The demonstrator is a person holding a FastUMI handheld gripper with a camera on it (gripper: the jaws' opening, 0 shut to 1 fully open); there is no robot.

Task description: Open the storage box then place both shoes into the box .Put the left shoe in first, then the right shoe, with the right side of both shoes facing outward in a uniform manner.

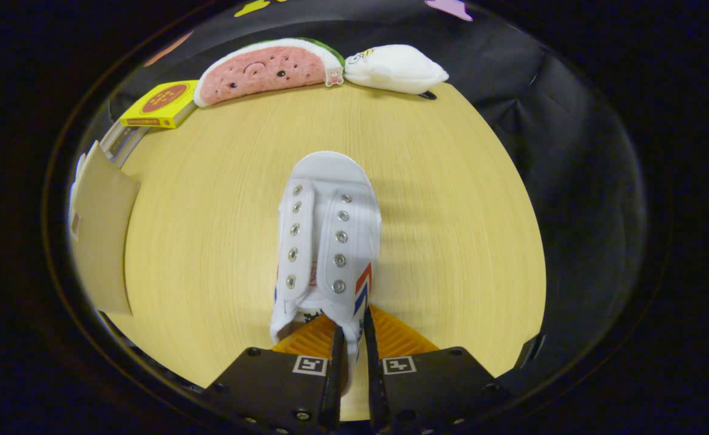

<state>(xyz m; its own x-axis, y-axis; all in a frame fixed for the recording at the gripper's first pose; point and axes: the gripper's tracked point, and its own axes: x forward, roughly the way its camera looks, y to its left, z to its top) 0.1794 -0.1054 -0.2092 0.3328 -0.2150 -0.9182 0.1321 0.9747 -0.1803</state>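
step: carrying a shoe [327, 241] | hand-held gripper [354, 341] pinching its heel collar, toe pointing ahead over tabletop [451, 211] | box flap [103, 232] to the left | next, likely: swing left, right side outward

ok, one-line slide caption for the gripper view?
Gripper shut on the white shoe's side wall, toe pointing across the wooden table toward the watermelon plush.

I see a pale wood bench [221, 229]; along its far edge lie a yellow box [161, 104], watermelon plush [266, 69] and white plush [395, 69].
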